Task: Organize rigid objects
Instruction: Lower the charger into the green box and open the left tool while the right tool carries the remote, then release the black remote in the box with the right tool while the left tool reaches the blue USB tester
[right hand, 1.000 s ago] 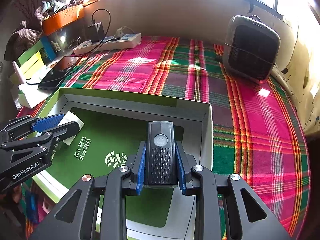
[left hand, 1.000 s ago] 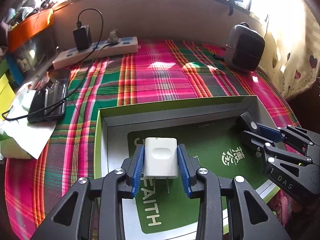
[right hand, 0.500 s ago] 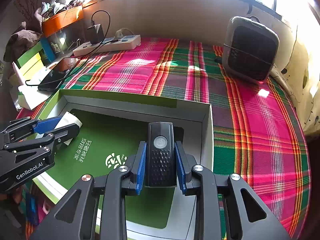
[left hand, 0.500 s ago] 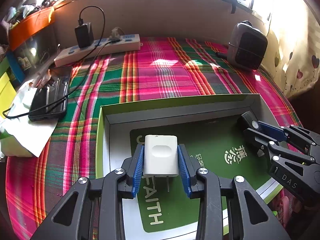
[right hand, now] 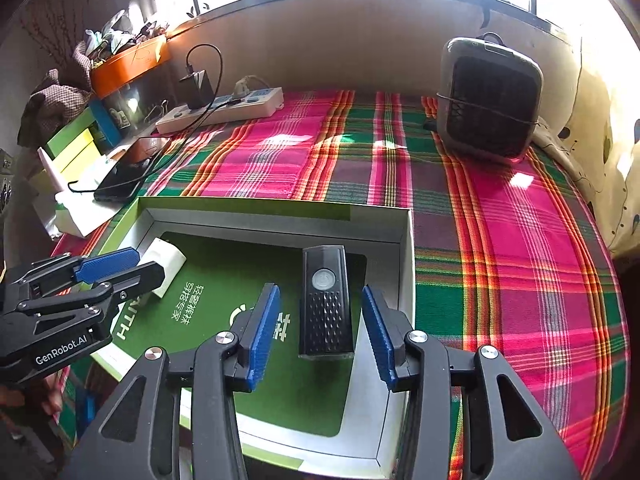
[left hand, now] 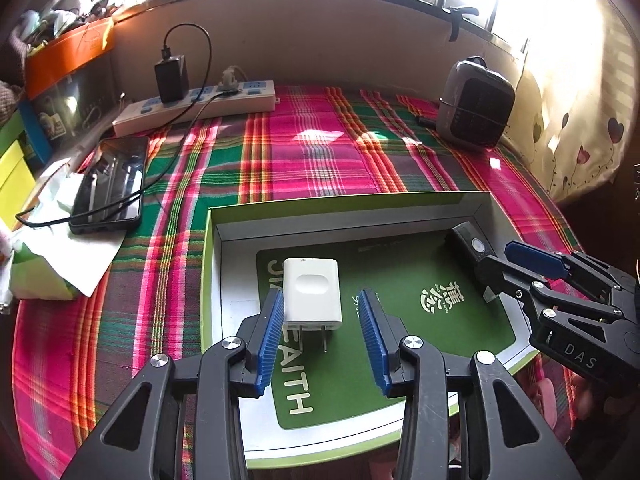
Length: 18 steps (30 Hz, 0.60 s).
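Already inside the green-rimmed box (left hand: 208, 264), the white plug adapter (left hand: 312, 292) lay just left of centre in the left wrist view, its prongs toward the camera. The left gripper (left hand: 320, 332) had its jaws opening around it: the left pad (left hand: 270, 336) looked to be touching the adapter's side, while the right pad stood clear. In the right wrist view the black remote-like device (right hand: 326, 304) lay at frame centre near the box's right wall, between the opening jaws of the right gripper (right hand: 320, 332), with gaps on both sides. Both items seemed released. Beyond the box, toward the upper frame, spread the plaid cloth (left hand: 320, 152), a power strip (left hand: 200, 104), a phone (left hand: 112, 184) and a small heater (right hand: 488, 100). The risk I judged was withdrawal: a pad brushing the adapter could drag or tip it out of place.
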{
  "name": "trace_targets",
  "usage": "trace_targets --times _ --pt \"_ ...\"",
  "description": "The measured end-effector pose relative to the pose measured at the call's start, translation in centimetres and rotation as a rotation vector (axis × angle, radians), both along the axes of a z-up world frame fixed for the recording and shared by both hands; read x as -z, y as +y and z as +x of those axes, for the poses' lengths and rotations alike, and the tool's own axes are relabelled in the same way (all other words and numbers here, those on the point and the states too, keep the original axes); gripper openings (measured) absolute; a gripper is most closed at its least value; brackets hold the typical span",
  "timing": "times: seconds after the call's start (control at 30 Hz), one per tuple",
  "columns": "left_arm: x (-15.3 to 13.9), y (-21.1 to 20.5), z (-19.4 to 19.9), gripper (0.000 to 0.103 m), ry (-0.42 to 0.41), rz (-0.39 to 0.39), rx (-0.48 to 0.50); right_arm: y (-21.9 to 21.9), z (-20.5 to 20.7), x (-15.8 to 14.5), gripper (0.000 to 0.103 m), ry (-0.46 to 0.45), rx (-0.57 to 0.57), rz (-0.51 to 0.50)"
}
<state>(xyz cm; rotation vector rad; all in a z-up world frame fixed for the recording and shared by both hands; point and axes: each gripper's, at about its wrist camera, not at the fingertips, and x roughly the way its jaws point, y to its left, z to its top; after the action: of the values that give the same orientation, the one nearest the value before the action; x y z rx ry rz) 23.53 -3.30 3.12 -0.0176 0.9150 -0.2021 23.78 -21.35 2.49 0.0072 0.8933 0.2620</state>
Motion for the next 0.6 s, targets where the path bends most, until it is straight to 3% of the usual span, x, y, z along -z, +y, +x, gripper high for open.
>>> trace_targets --times 0.47,0.6 --pt "-1.8 0.8 -3.7 0.039 -0.038 -0.028 -0.004 -0.9 -3.2 -2.2 0.045 -0.046 0.021 0.026" --pt "-1.8 1.2 -4.7 0.039 -0.041 -0.038 -0.004 -1.3 -3.9 -3.1 0.045 -0.062 0.034 0.074"
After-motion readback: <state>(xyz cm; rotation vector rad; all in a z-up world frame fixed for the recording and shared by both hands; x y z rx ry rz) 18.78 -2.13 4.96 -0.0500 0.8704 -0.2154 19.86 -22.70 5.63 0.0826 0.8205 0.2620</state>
